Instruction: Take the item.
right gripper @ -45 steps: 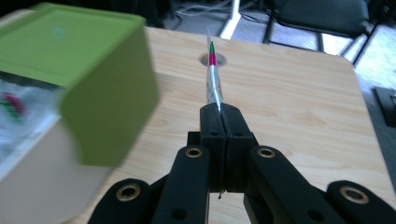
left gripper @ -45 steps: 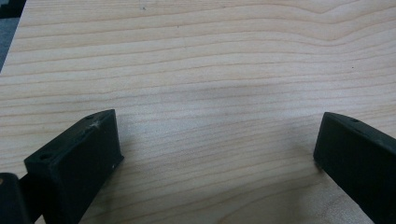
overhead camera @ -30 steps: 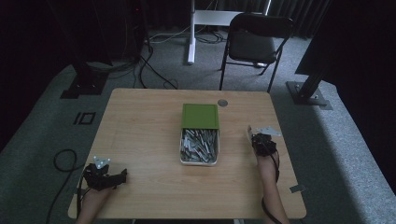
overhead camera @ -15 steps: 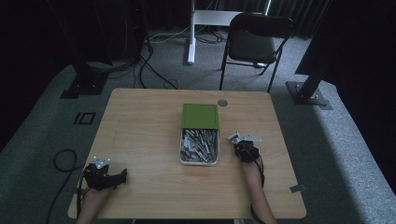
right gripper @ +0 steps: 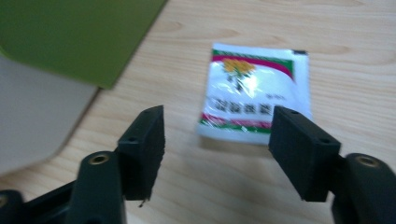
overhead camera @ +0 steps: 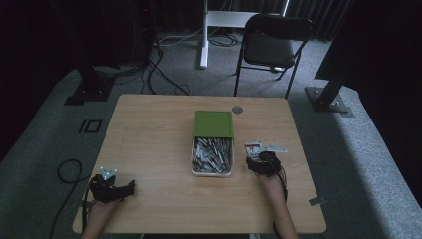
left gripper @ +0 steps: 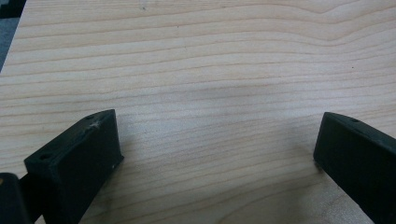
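A small white sachet with a red and green print lies flat on the wooden table, just right of the white box. My right gripper hovers over its near edge, open, jaws astride it without touching. In the high view the right gripper sits right beside the box, with the sachet at its tip. My left gripper rests at the table's front left corner, open; its jaws frame bare wood.
A white box full of several sachets stands mid-table, its green lid lying at its far end. A small round disc sits near the far edge. A folding chair and cables lie beyond the table.
My right gripper has moved left from the table's right edge to just beside the box. The left gripper has stayed put.
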Motion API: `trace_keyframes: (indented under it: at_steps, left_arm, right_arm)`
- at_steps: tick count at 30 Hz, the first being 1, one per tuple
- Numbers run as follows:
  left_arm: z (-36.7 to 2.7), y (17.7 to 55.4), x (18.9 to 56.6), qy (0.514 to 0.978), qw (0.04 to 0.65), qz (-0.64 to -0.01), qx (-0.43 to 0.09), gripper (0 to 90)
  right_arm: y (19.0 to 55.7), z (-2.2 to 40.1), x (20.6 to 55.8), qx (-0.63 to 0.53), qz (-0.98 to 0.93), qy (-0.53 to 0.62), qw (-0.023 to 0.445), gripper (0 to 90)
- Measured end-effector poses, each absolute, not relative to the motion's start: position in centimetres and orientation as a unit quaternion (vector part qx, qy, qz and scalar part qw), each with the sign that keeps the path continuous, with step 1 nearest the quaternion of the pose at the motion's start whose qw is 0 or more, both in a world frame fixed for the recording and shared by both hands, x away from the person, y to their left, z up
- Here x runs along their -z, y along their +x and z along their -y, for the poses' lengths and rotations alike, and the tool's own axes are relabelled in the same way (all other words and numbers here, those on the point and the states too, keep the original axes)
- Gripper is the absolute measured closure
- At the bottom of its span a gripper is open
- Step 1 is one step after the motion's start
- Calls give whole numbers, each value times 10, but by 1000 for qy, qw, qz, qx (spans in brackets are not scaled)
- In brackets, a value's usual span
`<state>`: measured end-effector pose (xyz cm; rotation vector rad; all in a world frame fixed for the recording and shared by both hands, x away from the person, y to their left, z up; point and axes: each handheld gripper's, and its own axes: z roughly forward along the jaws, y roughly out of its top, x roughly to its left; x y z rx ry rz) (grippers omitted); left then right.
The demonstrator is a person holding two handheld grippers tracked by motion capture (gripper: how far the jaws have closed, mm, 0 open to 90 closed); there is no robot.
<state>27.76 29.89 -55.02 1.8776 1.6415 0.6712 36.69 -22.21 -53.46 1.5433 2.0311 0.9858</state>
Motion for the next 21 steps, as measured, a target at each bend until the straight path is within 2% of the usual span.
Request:
trace_keyframes:
  at_steps: [10,21]
  left_arm:
    - [-299,278,550,699,276,-611,-250,13]
    - [-299,278,550,699,276,-611,-250,14]
  right_arm:
    - [352,249,541,-338,-715,580,196,221]
    - [334,276,547,-325,-703,599,203,190]
